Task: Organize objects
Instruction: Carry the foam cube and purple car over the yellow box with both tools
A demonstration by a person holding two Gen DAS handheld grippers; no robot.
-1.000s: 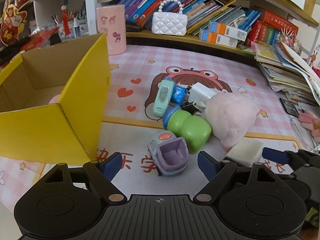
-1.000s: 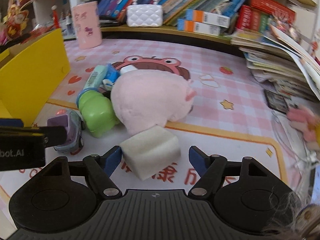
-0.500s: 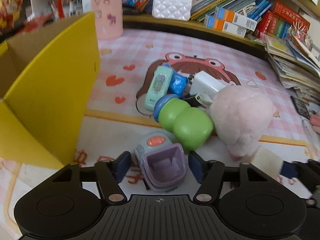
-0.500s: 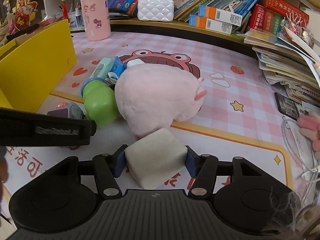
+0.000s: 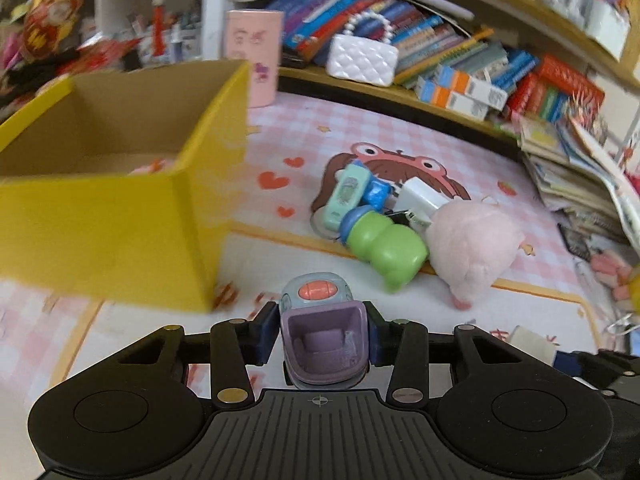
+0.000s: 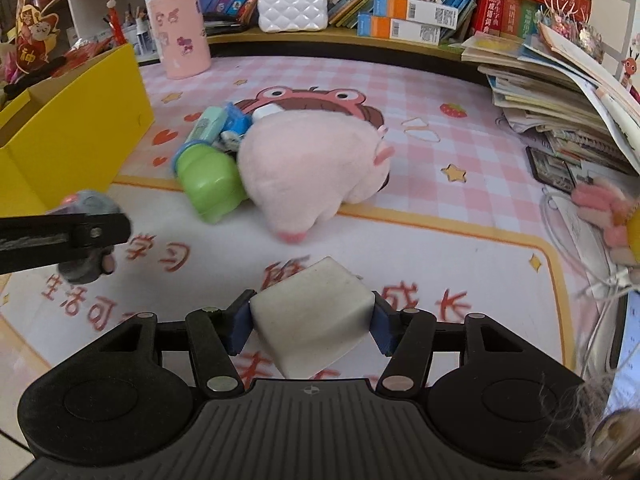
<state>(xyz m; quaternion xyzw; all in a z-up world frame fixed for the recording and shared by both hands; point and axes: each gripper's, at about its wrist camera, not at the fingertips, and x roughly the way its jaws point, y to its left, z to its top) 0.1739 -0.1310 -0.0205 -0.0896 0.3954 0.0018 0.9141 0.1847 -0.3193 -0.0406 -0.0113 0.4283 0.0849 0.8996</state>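
left gripper closing on the purple toy car; right gripper pinches a white sponge block; the car's rounded sides could slip before reaching the yellow box at left.

the left gripper is closing, now pinching the purple toy car; the right gripper now clamps the white block, both lifted off the mat.

My tabletop wears a pink checked mat with a cartoon face. On it sit a yellow cardboard box, a pink plush pig, a green toy bottle and a pink cup.
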